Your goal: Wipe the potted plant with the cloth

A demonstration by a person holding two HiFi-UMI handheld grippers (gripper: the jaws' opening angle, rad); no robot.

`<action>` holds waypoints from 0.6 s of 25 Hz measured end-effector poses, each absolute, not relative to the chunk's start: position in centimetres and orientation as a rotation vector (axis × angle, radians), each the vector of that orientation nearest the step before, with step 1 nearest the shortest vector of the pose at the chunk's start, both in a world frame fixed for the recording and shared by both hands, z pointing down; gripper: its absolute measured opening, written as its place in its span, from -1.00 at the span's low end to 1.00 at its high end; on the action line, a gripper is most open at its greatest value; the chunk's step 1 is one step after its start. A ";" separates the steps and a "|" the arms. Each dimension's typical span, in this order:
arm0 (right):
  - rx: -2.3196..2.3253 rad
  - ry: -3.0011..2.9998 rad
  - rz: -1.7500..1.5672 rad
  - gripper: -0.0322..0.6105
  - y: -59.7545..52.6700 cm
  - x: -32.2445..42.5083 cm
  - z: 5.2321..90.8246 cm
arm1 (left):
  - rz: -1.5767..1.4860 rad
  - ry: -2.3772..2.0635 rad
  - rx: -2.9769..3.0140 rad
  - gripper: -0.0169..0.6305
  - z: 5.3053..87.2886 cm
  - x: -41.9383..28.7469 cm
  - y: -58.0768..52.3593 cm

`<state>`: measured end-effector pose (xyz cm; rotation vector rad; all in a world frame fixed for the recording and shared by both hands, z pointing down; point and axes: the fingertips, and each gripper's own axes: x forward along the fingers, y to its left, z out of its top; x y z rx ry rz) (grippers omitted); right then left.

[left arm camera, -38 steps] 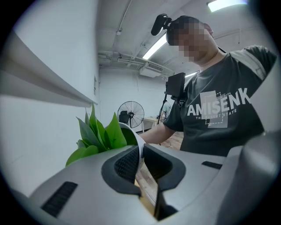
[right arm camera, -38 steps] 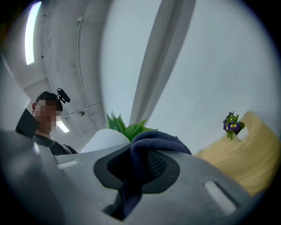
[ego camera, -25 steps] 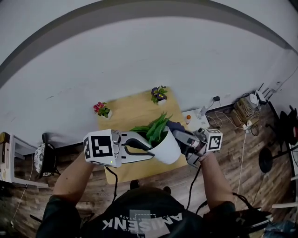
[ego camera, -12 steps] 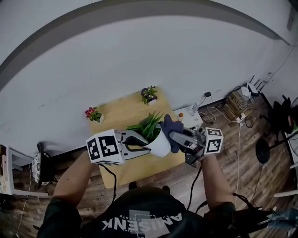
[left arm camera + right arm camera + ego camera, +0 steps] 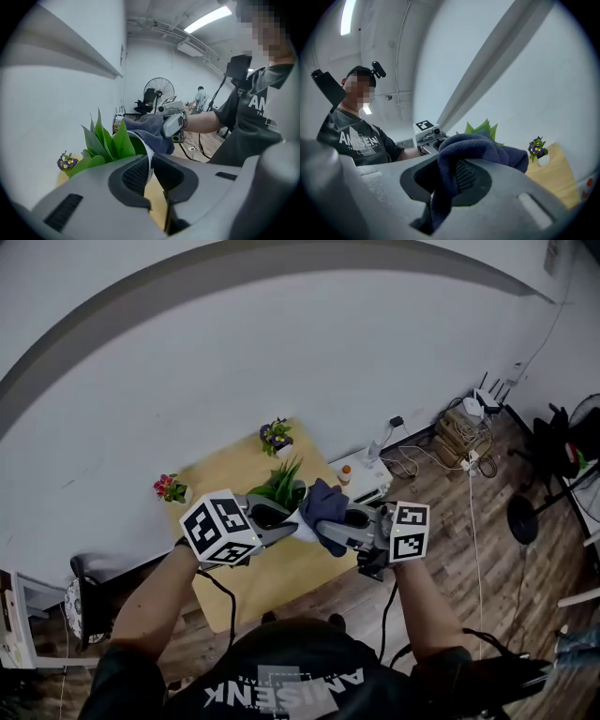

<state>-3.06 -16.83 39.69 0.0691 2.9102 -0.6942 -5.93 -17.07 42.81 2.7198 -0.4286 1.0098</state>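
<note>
The potted plant, green pointed leaves (image 5: 281,486) in a white pot (image 5: 300,523), is held over the wooden table (image 5: 272,577). My left gripper (image 5: 284,523) is shut on the pot's rim (image 5: 148,157), one jaw inside the pot and one outside. The leaves (image 5: 105,143) stick up to the left of the jaws. My right gripper (image 5: 330,527) is shut on a dark blue cloth (image 5: 323,505), which lies against the pot's right side. In the right gripper view the cloth (image 5: 461,150) bulges out of the jaws (image 5: 447,178), with leaf tips (image 5: 483,127) behind it.
On the table's far edge stand a pink-flowered pot (image 5: 169,487) and a purple-flowered pot (image 5: 275,436). To its right is a white box (image 5: 366,482) with an orange-capped bottle. Cables and plugs (image 5: 455,439) lie on the wood floor. A stool (image 5: 80,596) stands left.
Both grippers and the pot have sunk away from the head camera toward the table. The cloth has come from behind the pot to lie against its right side.
</note>
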 end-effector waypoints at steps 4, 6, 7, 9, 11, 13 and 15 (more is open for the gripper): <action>0.024 2.977 -0.661 -0.76 -16.5 -3.1 41.1 | 1.004 -0.472 2.619 -0.84 43.5 -5.3 -18.4; -0.012 3.001 -0.634 -0.76 -16.5 -3.3 41.5 | 1.013 -0.505 2.585 -0.85 43.7 -5.1 -19.2; -0.036 3.006 -0.622 -0.76 -16.6 -3.4 41.7 | 1.023 -0.519 2.573 -0.85 43.7 -5.1 -19.6; -0.080 3.022 -0.596 -0.76 -16.8 -3.6 42.1 | 1.032 -0.546 2.546 -0.85 43.7 -5.0 -20.4; -0.103 3.065 -0.567 -0.76 -16.8 -3.9 42.8 | 1.016 -0.572 2.519 -0.85 43.6 -5.0 -21.3; -0.126 3.114 -0.541 -0.76 -16.7 -4.4 43.5 | 1.012 -0.585 2.503 -0.86 43.6 -4.9 -21.8; -0.160 3.136 -0.527 -0.76 -16.6 -4.8 43.8 | 1.026 -0.597 2.494 -0.86 43.6 -4.9 -22.0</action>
